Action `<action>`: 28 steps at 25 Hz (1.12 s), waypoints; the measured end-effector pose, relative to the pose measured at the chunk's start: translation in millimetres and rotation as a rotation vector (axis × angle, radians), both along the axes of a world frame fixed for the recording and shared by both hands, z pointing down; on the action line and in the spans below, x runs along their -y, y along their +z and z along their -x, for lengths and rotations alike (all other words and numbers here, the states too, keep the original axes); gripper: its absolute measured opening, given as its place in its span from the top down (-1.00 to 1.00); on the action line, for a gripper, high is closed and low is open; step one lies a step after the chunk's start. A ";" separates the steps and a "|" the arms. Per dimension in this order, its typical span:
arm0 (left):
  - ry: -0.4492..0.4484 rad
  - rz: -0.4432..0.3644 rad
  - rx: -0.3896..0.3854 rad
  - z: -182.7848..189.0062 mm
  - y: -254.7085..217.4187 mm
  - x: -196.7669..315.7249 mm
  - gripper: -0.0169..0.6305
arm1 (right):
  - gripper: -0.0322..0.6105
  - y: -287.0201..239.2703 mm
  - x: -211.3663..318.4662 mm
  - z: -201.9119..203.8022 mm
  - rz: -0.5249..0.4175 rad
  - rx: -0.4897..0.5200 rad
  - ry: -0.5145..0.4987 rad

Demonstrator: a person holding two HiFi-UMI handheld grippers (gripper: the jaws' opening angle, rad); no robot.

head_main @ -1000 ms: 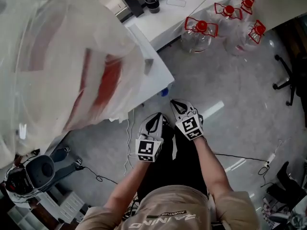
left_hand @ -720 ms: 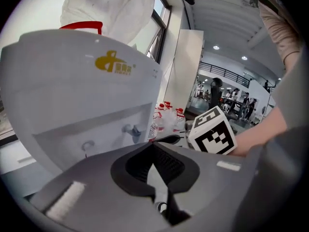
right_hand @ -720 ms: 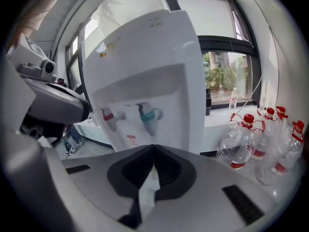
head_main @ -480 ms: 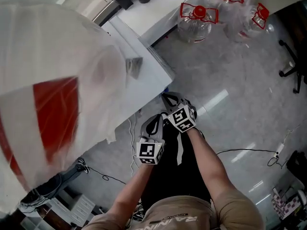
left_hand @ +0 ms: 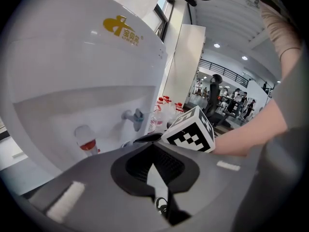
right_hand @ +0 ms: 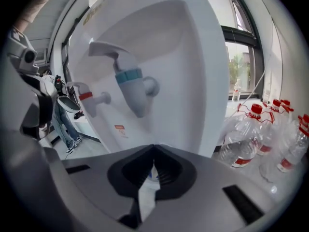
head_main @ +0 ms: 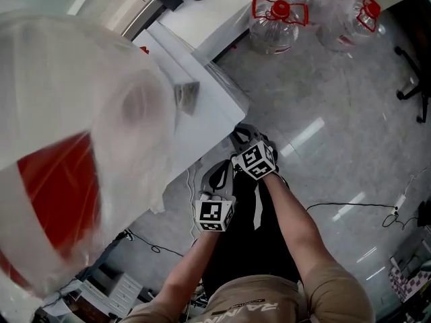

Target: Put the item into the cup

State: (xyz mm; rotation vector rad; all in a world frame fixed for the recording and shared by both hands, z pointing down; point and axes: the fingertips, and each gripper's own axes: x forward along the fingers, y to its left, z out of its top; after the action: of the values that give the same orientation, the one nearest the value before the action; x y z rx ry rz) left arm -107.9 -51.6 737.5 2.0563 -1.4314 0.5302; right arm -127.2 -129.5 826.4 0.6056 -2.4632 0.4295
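- Two grippers sit low in head view: left gripper (head_main: 221, 171), and right gripper (head_main: 244, 135), now closer to the water dispenser (head_main: 217, 106) corner than a second ago. No cup or item shows, so the task looks unstarted.
- Left gripper view: jaws together, empty.
- Right gripper view: jaws together, empty, blue tap (right_hand: 133, 83) just ahead.

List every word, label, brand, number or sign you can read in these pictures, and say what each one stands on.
"RANIN": upside down and cut off by the picture's edge, printed on the person's shirt.
Gold logo on the water dispenser: the characters are too blurred to read.
Sticker on the dispenser's front, below the taps: too small to read.
Red labels on the water bottles: too blurred to read.
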 end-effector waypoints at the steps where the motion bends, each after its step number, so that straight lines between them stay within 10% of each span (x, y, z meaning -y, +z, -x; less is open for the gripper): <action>1: -0.005 0.006 -0.001 2.2 1.2 -0.7 0.92 | 0.86 2.6 0.5 0.2 0.001 -0.005 0.005; 28: -0.009 -0.026 -0.024 -2.8 -37.2 -16.7 0.92 | 0.86 -74.7 -38.6 -37.8 -0.121 -0.070 -0.077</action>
State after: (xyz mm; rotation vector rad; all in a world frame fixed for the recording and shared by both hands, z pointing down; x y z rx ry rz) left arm -105.1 -34.9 700.3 2.0691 -1.4400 0.4845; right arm -89.4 -90.9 751.6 0.5622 -2.4491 0.2261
